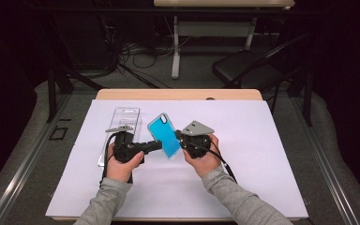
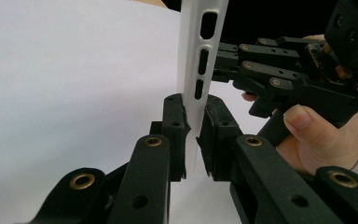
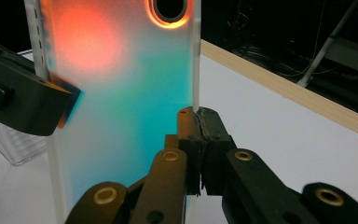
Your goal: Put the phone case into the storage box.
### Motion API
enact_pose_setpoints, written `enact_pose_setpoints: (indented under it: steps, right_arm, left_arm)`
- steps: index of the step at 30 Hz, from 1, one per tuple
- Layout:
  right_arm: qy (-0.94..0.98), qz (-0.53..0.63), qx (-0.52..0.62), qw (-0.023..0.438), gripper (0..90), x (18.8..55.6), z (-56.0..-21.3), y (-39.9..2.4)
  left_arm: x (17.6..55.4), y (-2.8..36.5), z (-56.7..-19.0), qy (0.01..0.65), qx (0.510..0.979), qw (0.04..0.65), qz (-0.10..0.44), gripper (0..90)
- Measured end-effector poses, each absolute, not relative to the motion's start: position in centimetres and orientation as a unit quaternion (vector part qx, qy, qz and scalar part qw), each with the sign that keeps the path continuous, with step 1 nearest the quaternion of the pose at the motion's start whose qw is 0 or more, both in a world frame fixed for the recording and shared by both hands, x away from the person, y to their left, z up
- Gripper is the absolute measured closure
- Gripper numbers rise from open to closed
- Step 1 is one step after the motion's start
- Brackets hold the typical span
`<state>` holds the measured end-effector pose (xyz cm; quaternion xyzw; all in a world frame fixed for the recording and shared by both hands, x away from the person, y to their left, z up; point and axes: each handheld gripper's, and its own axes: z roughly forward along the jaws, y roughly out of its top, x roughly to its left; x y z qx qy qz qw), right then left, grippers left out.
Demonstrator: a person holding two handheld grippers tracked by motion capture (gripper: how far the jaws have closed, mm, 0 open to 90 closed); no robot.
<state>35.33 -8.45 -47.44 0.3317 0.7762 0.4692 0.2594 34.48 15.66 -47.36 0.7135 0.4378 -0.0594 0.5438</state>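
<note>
The high view shows a blue phone case (image 1: 164,135) held up above the white table sheet (image 1: 243,154), between the two grippers. The left gripper (image 1: 155,146) is pinched on one long edge of the case, and the right gripper (image 1: 180,137) is pinched on the other long edge. In the left gripper view, the thin white rim of the case (image 2: 196,79) is seen squeezed between the two black pads. In the right gripper view, the pads are pressed tight on the side wall of the case (image 3: 121,93), near its bottom corner.

The case looks light and thin. It is likely bendy, so it may be twisted if it is pulled hard from both sides. Its smooth back could be slippery. The best place to be held is the raised rim, where the pads can bite on both faces.

A clear plastic box (image 1: 124,123) lies flat on the sheet, just behind the left hand (image 1: 119,166). It seems to be empty, but this is hard to tell because it is see-through and partly hidden.
</note>
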Motion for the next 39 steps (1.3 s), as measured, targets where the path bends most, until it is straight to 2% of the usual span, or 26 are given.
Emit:
enact_pose_setpoints:
  steps: [39]
  right_arm:
    - [0.775,0.474,0.332,0.253,88.0,35.39,-47.41,-8.37]
  left_arm:
    - [34.48,15.98,-47.37,0.441,0.712,0.544,-0.056,81.6]
